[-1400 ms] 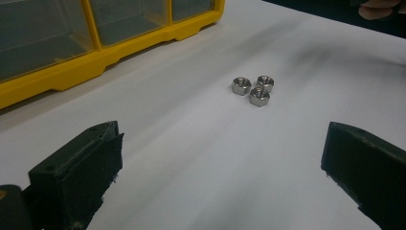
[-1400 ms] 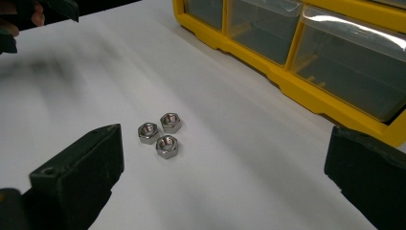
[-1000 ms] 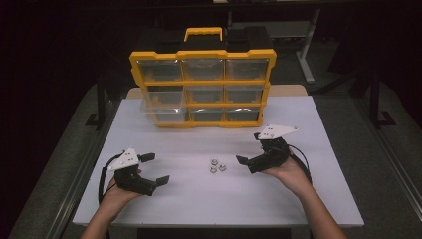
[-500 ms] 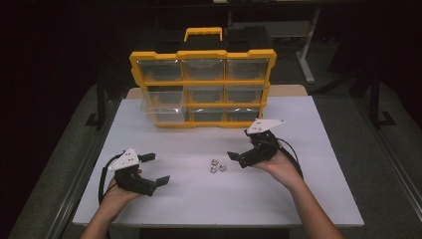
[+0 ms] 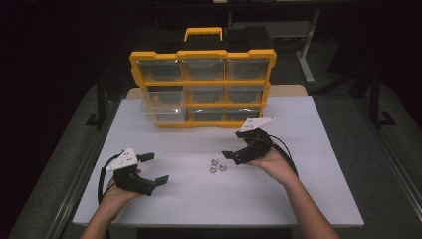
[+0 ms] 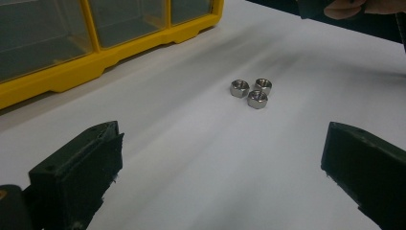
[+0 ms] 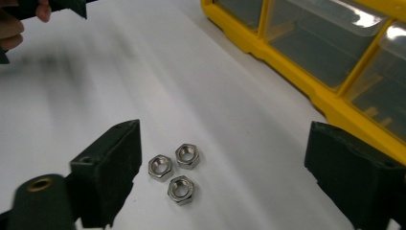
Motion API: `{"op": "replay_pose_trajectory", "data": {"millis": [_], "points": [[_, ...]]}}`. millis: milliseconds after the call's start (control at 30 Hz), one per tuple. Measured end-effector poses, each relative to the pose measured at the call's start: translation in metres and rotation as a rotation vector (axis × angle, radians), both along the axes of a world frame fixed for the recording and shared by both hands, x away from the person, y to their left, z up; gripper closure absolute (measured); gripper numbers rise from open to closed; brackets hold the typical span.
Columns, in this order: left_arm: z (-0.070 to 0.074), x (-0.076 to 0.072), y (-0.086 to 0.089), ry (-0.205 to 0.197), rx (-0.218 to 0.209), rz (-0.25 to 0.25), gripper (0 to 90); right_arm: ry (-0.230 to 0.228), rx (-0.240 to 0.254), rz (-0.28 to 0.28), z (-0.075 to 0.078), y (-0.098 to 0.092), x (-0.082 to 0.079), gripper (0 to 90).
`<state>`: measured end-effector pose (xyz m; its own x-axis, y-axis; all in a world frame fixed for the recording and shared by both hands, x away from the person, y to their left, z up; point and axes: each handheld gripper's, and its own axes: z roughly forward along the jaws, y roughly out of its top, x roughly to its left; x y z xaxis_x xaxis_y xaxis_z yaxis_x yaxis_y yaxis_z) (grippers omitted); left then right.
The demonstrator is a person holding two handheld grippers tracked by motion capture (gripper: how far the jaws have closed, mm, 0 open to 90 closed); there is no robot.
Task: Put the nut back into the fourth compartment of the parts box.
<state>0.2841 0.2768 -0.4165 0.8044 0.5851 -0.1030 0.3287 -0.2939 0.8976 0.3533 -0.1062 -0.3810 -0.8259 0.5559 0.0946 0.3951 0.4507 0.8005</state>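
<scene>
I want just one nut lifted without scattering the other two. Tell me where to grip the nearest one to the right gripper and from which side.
Take the nearest nut across two opposite flats, coming straight down from above. It lies flat, hole up, close beside the other two nuts, so only its outer flats look free. The right gripper, open, has just been closing, with nothing pinched.

You see three silver, shiny steel hex nuts [image 7: 174,172] on the plain white rectangular tabletop [image 5: 278,199]. The plastic organiser case [image 5: 201,87] has a yellow frame, yellow handle and clear, grey-tinted drawers. Each handheld gripper, left [image 5: 153,169] and right [image 5: 230,154], has black jaws and a light grey top plate.
</scene>
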Motion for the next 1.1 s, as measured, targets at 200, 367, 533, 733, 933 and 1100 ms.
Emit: {"op": "replay_pose_trajectory", "data": {"millis": [200,367,533,733,933,1100], "points": [[0.0,0.0,0.0,-0.002,0.006,-0.006,0.2,0.025,-0.048,0.043,-0.008,0.01,0.001,17.9],[0.0,0.0,0.0,-0.001,0.004,-0.007,0.2,0.052,-0.079,0.076,-0.015,0.017,0.001,24.6],[-0.001,0.0,-0.001,-0.001,0.007,-0.012,0.2,0.088,-0.139,0.113,-0.026,0.024,0.003,31.9],[-0.001,0.0,-0.001,0.002,0.008,-0.014,0.2,0.109,-0.147,0.12,-0.033,0.026,0.005,40.5],[-0.002,0.0,-0.002,0.004,0.004,-0.016,0.2,0.112,-0.179,0.119,-0.038,0.03,0.005,47.9],[-0.002,-0.001,-0.003,0.004,0.004,-0.017,0.2,0.119,-0.201,0.122,-0.043,0.033,0.005,54.0]]}}
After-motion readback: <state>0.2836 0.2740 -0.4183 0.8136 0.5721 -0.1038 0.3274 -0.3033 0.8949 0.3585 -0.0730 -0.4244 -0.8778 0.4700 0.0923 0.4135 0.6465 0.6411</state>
